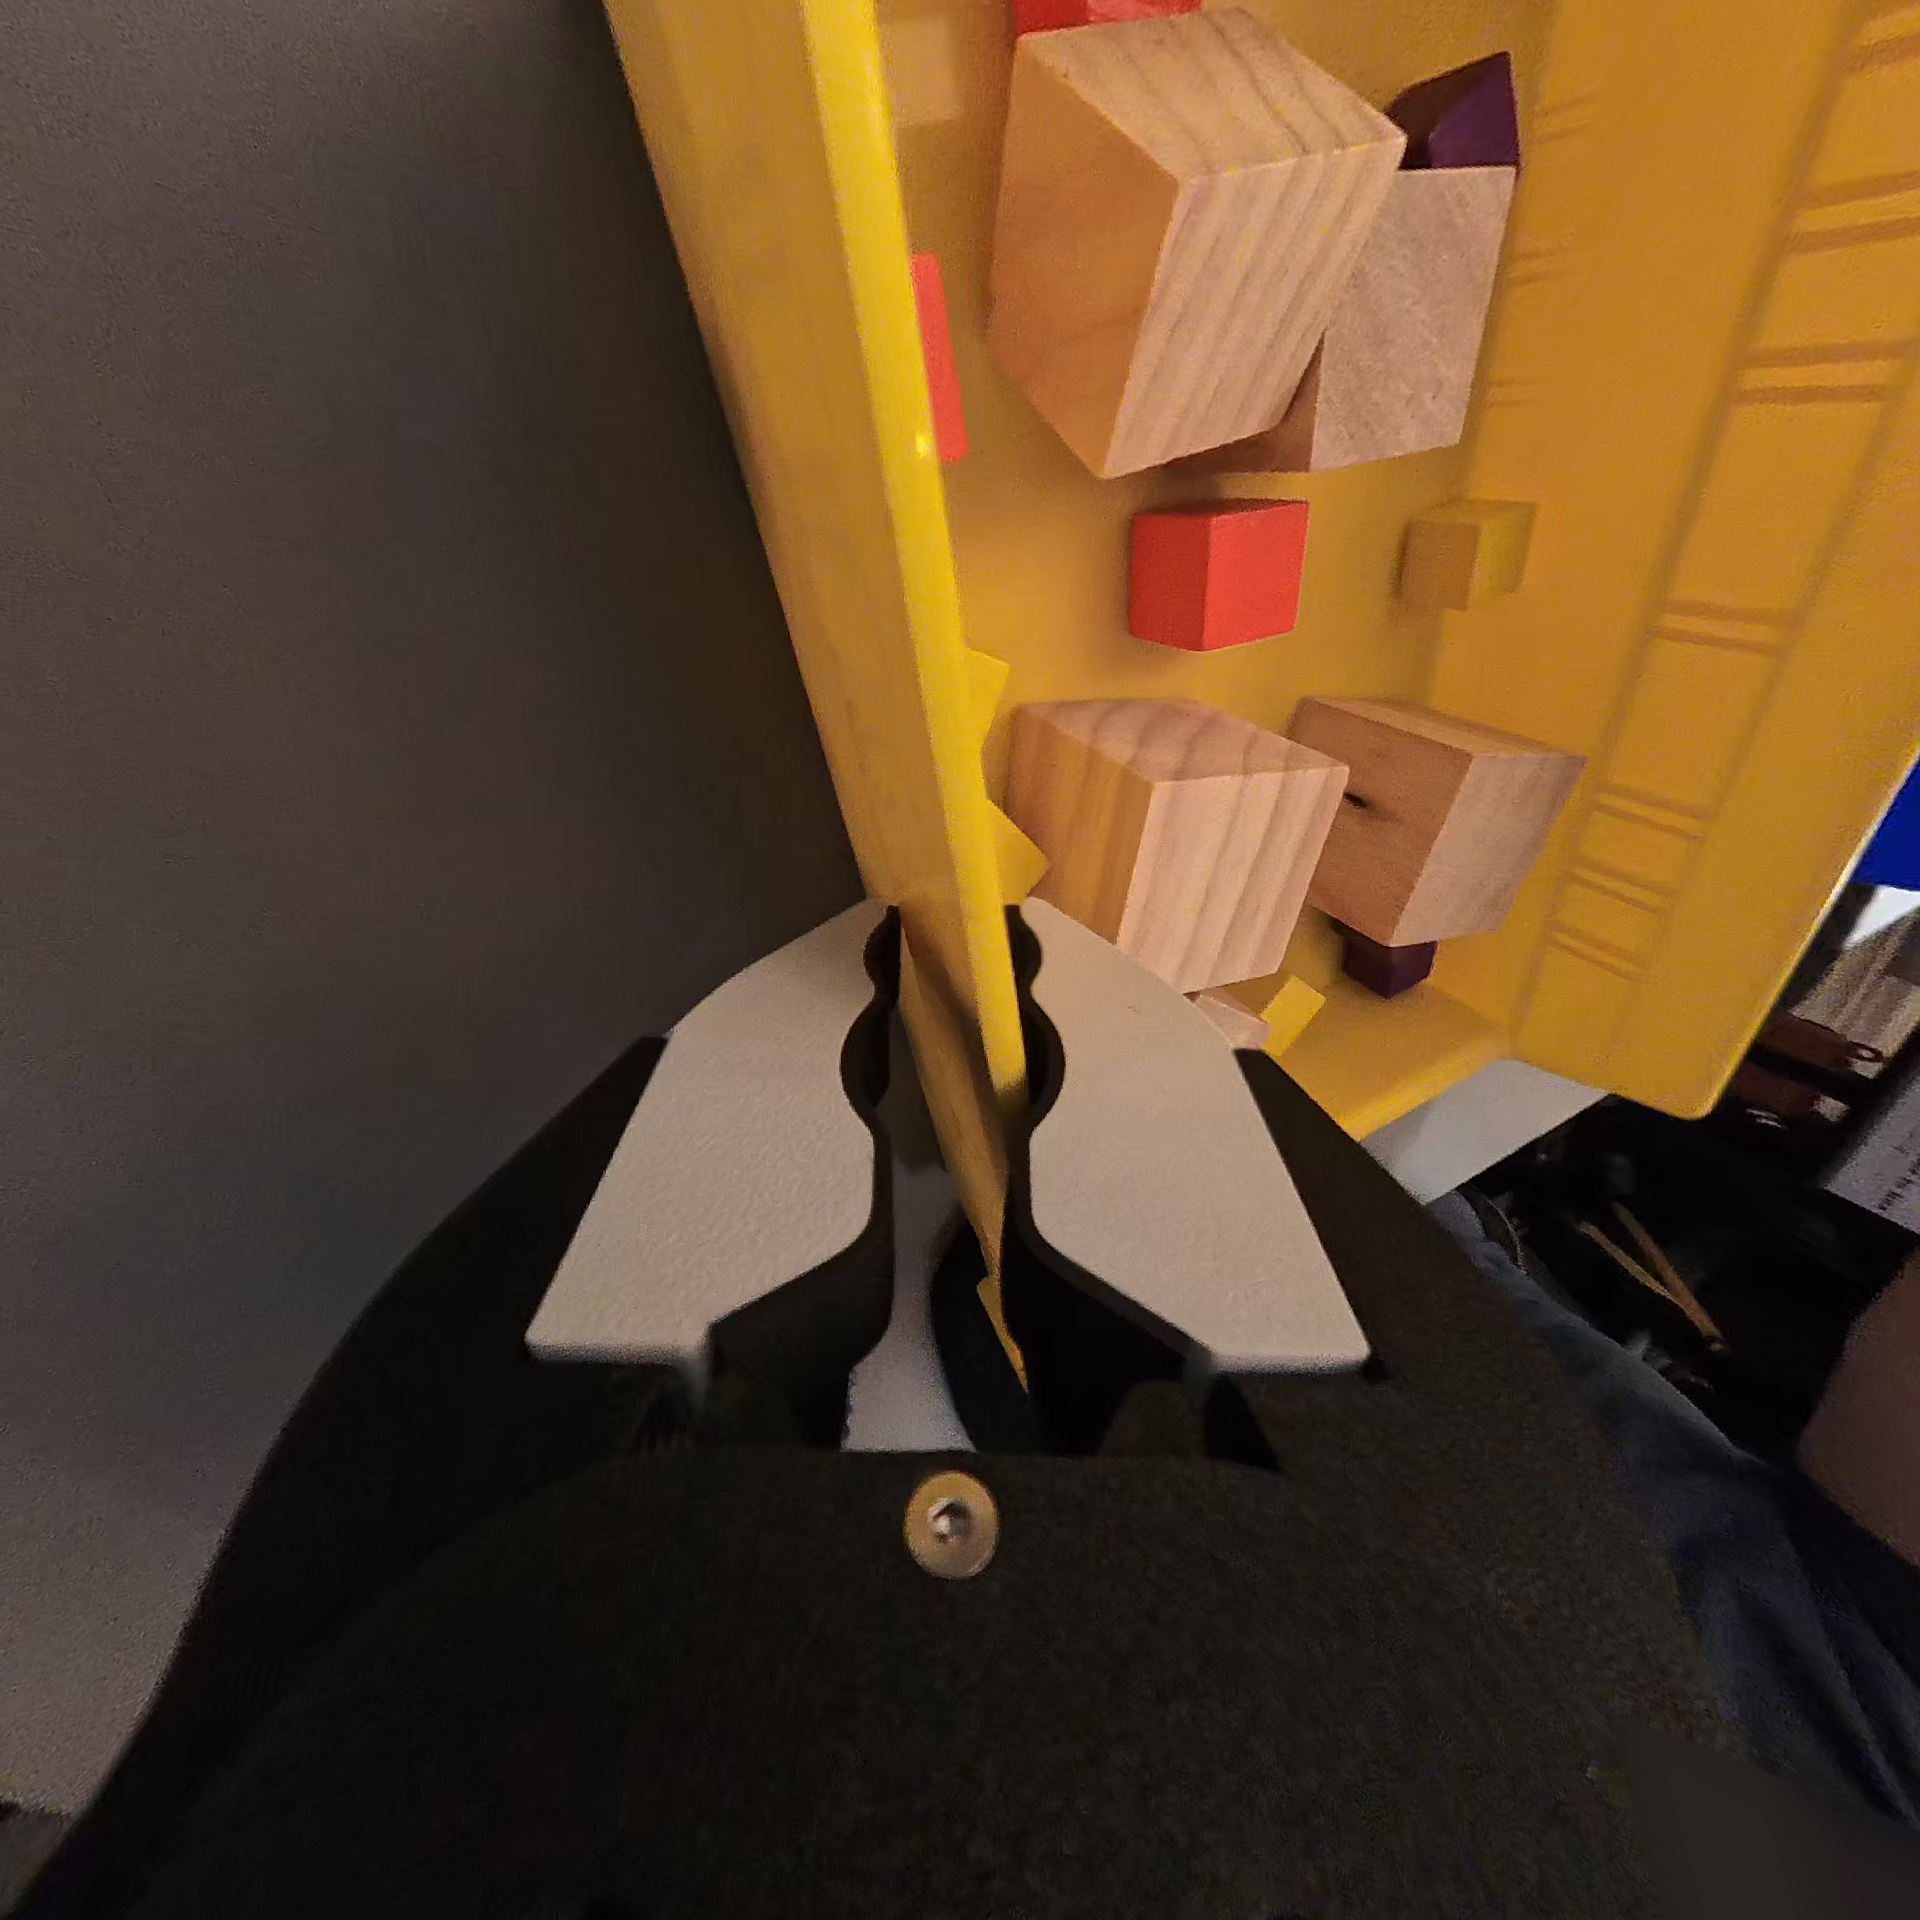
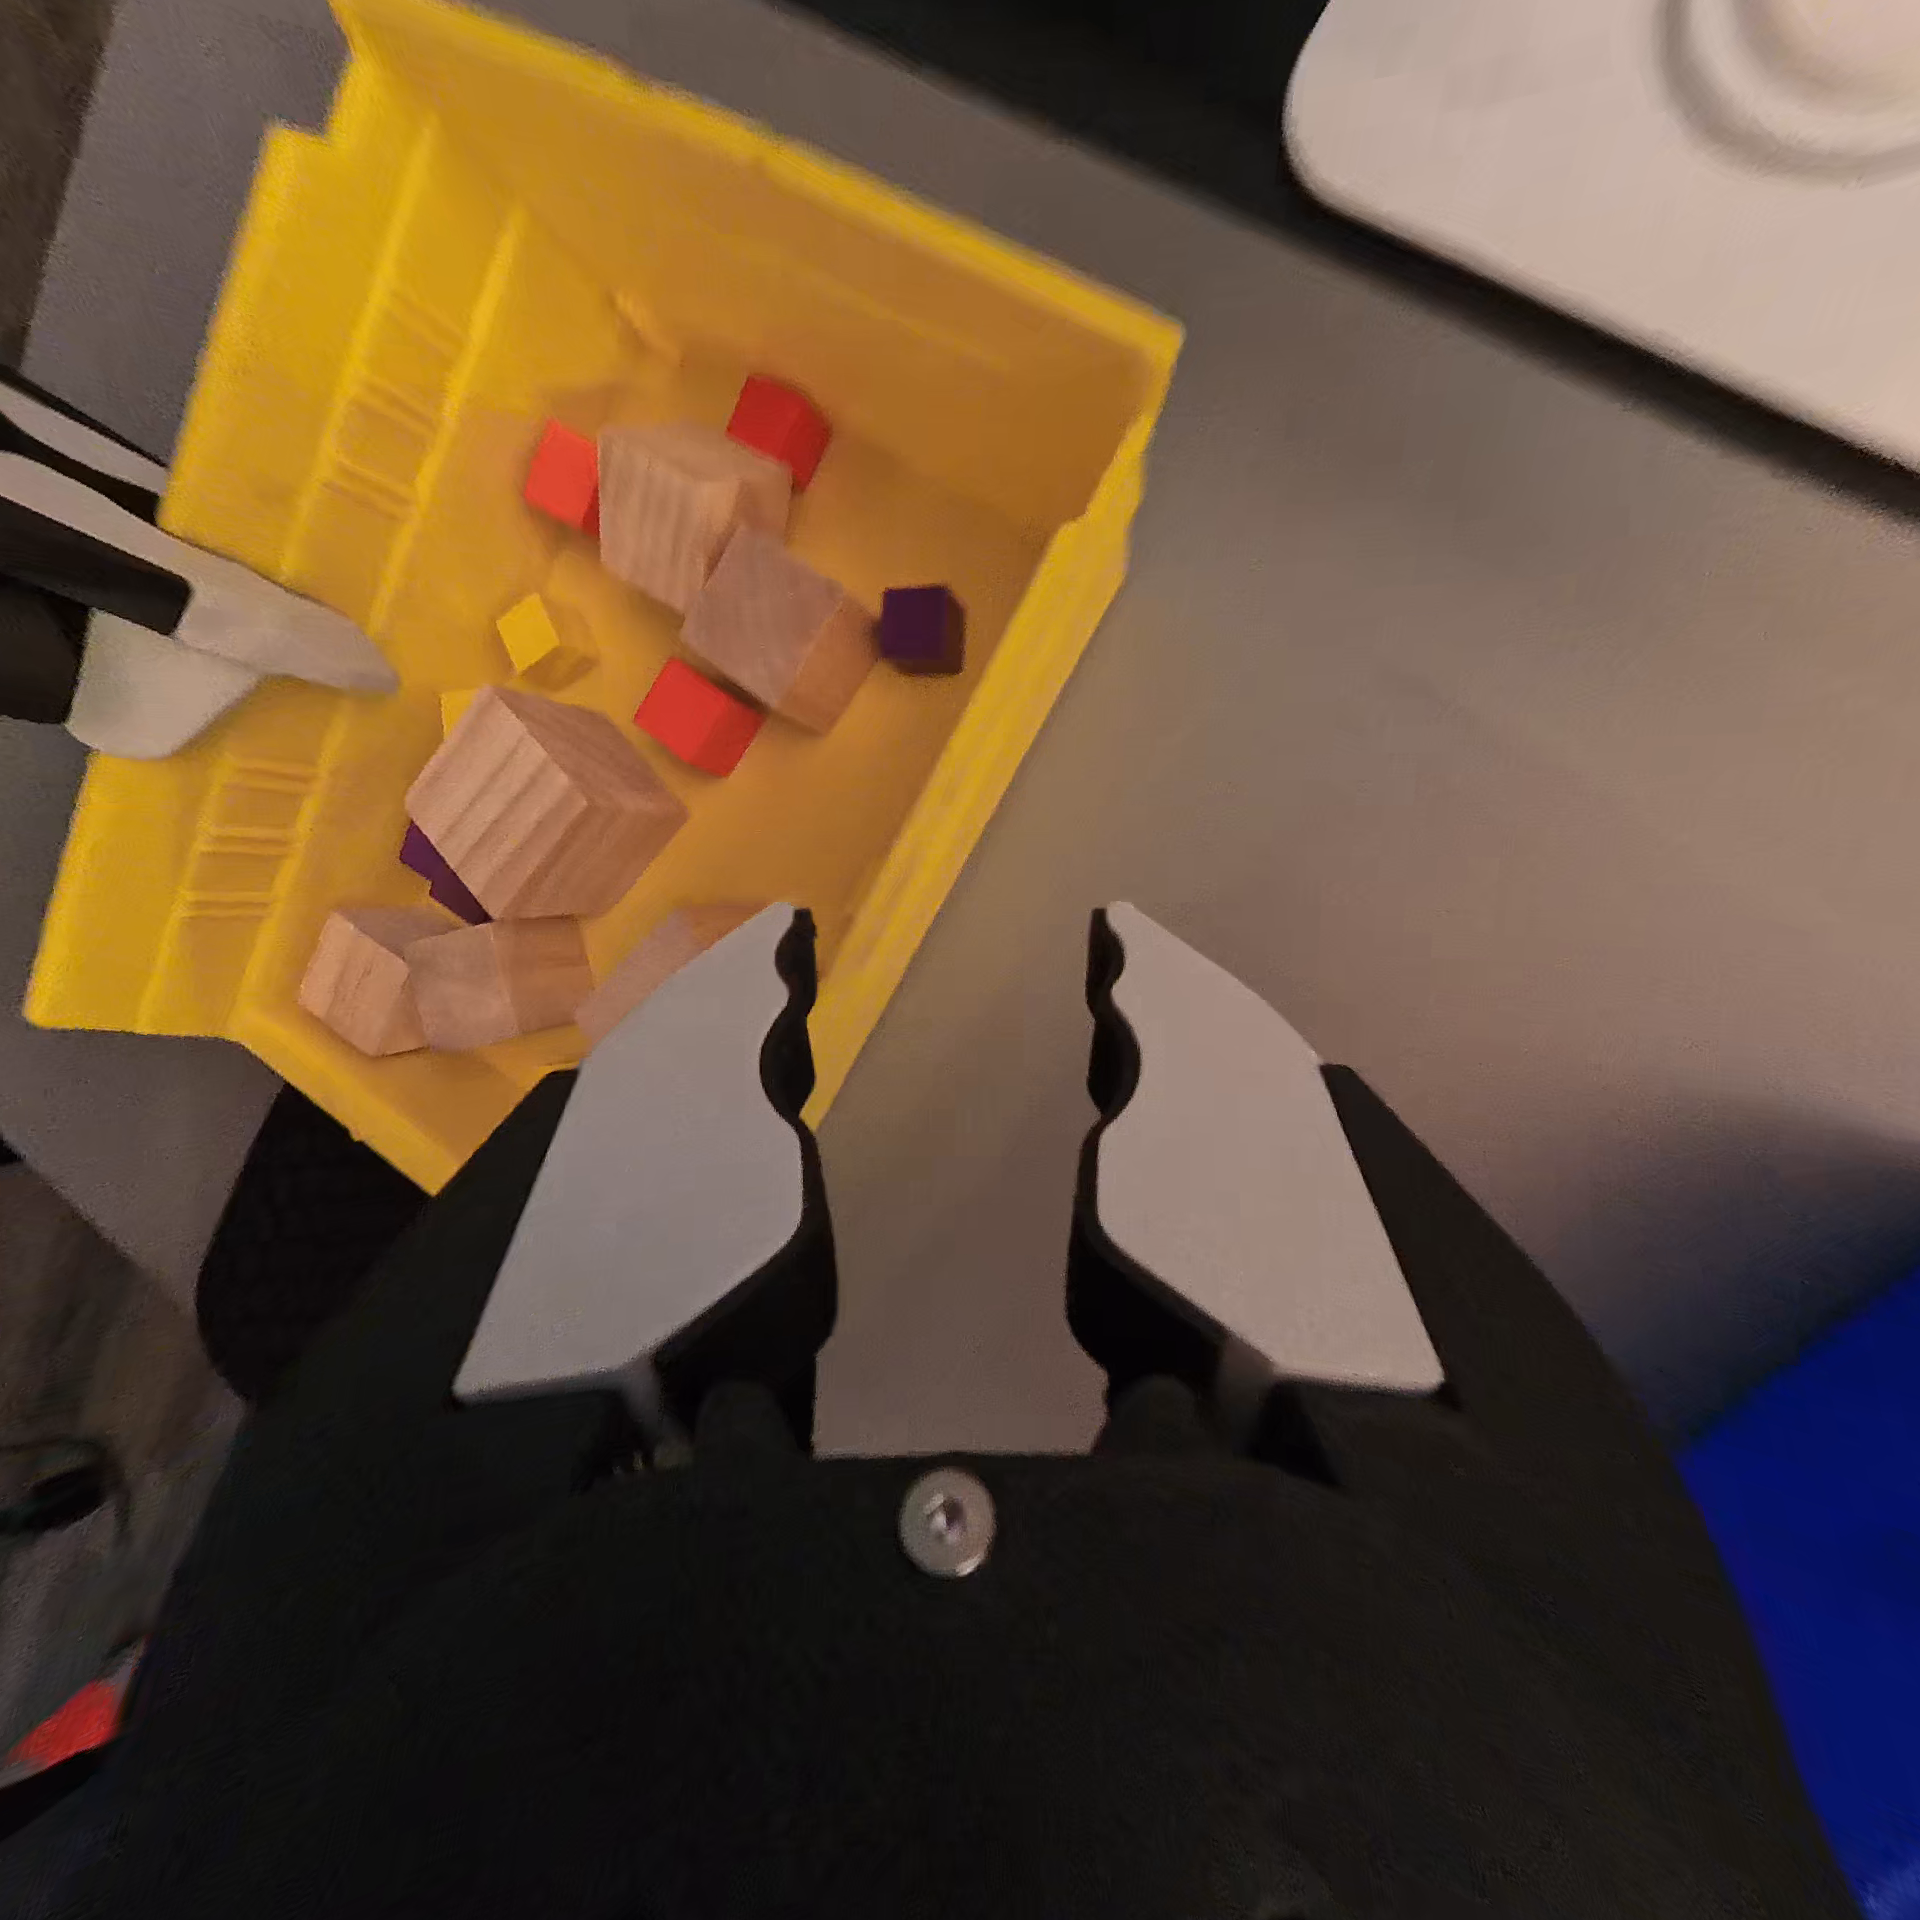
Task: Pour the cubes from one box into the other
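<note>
The grey table [image 2: 1455,727] carries everything, and the yellow box [image 2: 935,343] is the landmark on it. In the right wrist view the box sits tilted, its open side facing the camera. Beyond the box's far right corner lies a white rounded object [image 2: 1558,208], and a blue object [image 2: 1829,1558] shows at the table's near right edge, well apart from the box.

The left gripper [image 1: 956,935] is clamped on the box's side wall [image 1: 883,416], one white finger on each face of it; in the right wrist view it [image 2: 260,665] reaches over the box's left wall. The right gripper [image 2: 945,925] stands with its fingers spread apart, holding nothing, its left finger over the box's near right wall.

Inside the box lie the cubes. The large plain wooden cubes [image 2: 540,800] are scattered along the floor, one [image 1: 1174,249] leaning on a neighbour. Smaller red cubes [image 1: 1216,571] lie between them, two small purple cubes [image 2: 920,629] sit near the walls, and a small yellow cube [image 1: 1465,556] rests near the middle.
</note>
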A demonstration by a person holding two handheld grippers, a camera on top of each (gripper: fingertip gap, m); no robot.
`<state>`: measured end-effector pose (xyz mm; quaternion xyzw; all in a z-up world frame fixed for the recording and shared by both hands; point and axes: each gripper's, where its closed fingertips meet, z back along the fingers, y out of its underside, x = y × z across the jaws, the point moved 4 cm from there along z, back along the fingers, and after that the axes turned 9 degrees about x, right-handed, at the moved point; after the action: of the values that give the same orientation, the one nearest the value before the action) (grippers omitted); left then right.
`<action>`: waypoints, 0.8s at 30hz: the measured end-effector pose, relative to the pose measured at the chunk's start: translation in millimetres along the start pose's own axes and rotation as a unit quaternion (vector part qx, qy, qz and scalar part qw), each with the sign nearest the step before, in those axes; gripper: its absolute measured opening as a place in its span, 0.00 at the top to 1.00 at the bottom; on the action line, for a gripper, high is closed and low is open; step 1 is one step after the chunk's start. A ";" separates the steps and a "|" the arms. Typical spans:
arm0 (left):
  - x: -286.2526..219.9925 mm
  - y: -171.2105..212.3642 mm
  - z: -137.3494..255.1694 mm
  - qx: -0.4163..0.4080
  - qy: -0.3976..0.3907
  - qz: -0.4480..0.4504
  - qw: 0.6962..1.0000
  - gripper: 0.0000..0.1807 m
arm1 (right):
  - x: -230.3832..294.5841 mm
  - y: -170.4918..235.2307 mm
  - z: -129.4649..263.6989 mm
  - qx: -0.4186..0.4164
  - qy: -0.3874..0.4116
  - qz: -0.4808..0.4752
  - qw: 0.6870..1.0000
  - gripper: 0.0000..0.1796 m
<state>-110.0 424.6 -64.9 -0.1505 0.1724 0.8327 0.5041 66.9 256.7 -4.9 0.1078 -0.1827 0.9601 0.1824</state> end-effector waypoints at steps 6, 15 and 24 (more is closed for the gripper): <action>3.1 -2.4 2.5 0.005 -0.044 0.016 0.999 0.93 | 28.7 16.5 -45.9 0.083 -0.036 -0.049 0.995 0.71; 3.7 -4.9 3.3 -0.018 -0.032 0.070 0.997 0.93 | 28.1 25.7 -81.4 0.155 0.053 -0.070 0.984 0.87; 0.3 -5.7 0.4 0.008 -0.167 0.076 0.983 0.97 | 21.8 24.9 -91.5 0.172 0.042 -0.107 0.978 0.96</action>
<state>-105.1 427.5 -65.4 0.0080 0.1038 0.8807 0.4621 24.5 277.7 -90.0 0.1158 0.0055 0.9558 0.2702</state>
